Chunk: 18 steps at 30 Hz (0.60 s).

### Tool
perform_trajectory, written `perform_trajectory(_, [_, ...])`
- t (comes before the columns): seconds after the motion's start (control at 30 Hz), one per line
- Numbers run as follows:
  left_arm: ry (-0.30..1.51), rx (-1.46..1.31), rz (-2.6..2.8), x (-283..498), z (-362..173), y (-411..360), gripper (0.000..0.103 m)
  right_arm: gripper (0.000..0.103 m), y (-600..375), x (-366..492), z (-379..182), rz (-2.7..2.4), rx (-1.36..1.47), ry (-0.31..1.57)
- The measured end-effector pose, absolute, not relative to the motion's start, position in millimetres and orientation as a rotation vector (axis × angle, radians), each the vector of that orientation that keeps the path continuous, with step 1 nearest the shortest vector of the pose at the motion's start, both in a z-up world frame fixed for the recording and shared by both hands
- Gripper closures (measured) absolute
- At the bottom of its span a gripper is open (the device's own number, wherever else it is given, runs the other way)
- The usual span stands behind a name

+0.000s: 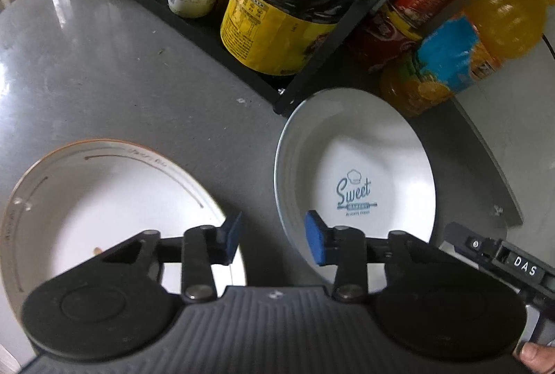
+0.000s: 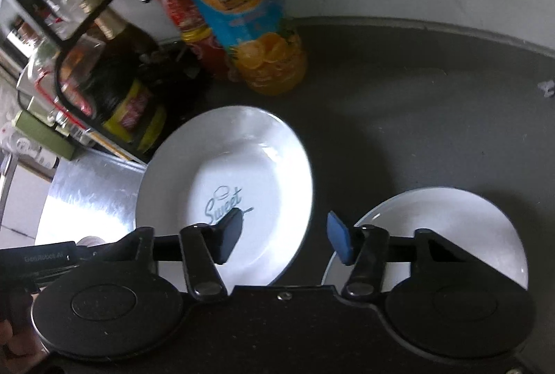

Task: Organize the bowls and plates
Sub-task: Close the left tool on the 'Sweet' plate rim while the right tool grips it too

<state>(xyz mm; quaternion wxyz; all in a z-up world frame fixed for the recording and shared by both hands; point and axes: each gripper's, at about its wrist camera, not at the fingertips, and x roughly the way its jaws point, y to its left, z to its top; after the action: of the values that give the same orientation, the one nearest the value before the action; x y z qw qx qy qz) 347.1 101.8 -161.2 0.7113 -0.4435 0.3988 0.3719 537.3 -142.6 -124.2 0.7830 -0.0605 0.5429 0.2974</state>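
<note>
Much of what we see is cut off by our own tools. In the left wrist view the left gripper [image 1: 274, 235] hangs above the grey counter [image 1: 121, 69] with its blue pads spread wide and nothing between them; its black body hides the near edge of the brown-rimmed plate [image 1: 104, 200] on its left and of the "Sweet" plate [image 1: 353, 166] on its right. The two plates lie apart, with bare counter between them. A fingertip [image 1: 534, 355] shows at the lower right corner, beside a black bar printed "DAS".

In the right wrist view the right gripper [image 2: 282, 237] is likewise spread and empty. One pad covers the end of the blue script on the "Sweet" plate [image 2: 225, 166]; a plain white dish [image 2: 451, 225] lies apart to the right, its near half hidden under the gripper body.

We can read "Sweet" under a small chef's hat on the plate, and a banner below it that looks like "BAKERY"; the line beneath is too small. "GenRobot.AI" shows faintly on the black part at the lower left of the right view.

Behind the plates stand an orange drink bottle [image 1: 468, 44] with a blue label, a red-labelled bottle [image 1: 409, 10], and a dark jug [image 1: 288, 10] with a yellow label inside a black rack [image 1: 333, 37]; their print is blurred.
</note>
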Motion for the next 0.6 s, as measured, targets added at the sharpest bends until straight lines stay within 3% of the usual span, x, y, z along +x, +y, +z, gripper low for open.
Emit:
perform_trajectory(0.13, [0.857,-1.029,0.816,353.4,-172.7,111.2,0.071,0.055,-142.9,552.0,-136.4,0.64,-0.092,1.19])
perform_trajectory(0.47, [0.849,-1.102,0.834,359.7,-202.1,126.8,0.086,0.077,-141.4,574.4,-170.0,0.6,-0.041,1.278])
perform_trajectory(0.6, [0.834,-1.135,0.824,362.5,-209.4,131.0,0.09,0.082,-144.6,578.5,-181.1,0.594,-0.008,1.31])
